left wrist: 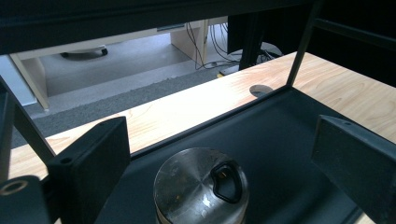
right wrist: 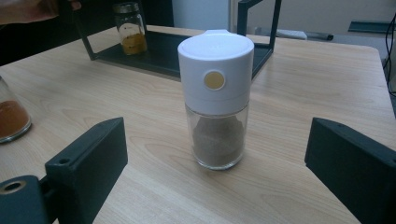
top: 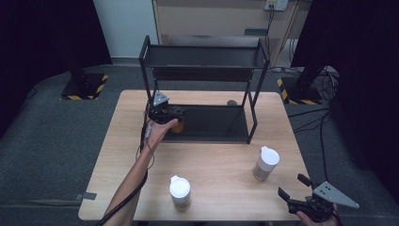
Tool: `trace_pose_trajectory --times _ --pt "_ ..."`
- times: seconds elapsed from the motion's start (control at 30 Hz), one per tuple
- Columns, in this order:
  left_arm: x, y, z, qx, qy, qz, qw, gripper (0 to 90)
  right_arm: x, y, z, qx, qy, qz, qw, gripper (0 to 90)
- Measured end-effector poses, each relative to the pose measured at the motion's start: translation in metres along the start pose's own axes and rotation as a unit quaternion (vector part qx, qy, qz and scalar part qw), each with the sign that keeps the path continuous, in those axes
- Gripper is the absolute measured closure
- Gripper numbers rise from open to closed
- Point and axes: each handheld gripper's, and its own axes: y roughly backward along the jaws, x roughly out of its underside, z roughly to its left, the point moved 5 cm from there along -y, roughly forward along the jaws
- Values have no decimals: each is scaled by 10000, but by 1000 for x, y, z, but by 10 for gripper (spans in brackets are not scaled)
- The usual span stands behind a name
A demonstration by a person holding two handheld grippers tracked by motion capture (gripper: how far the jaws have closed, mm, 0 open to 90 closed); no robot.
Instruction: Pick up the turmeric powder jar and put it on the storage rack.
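Observation:
A small glass jar (top: pixel 178 127) with a metal lid (left wrist: pixel 191 186) and orange powder stands at the left end of the black rack's lower shelf (top: pixel 216 125). My left gripper (top: pixel 179 115) hovers just above it, open, its jaws either side of the lid and clear of it (left wrist: pixel 219 135). At the table's front right corner my right gripper (top: pixel 291 185) is open and faces a white-capped jar (top: pixel 267 162) of brown powder. That jar (right wrist: pixel 215 93) stands upright a little beyond the jaws, not touched. The orange jar (right wrist: pixel 130 28) shows far back on the shelf.
A second white-capped jar (top: pixel 180 191) stands near the table's front edge; its glass base (right wrist: pixel 11 116) holds orange-brown powder. The two-tier rack (top: pixel 207 56) takes up the back of the wooden table (top: pixel 216 160). A round cable hole (top: pixel 231 102) sits behind the shelf.

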Motion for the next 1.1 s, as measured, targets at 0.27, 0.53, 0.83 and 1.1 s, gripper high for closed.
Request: trace_pose_trajectory --times 0.27,0.53,0.83,1.1 --pt "-3 20 4 150 20 -149 9998 28 0 0 0 -1 13 -2 10000 60" --pt "-4 47 6 368 -47 -389 9986 28 0 0 0 2 19 -3 10000 60" --pt "-10 81 6 651 -87 -649 9957 27 0 -1 1 14 30 4 10000 60" --pt "-13 105 -2 941 -310 -676 9928 27 0 -1 1 33 33 19 10000 60"
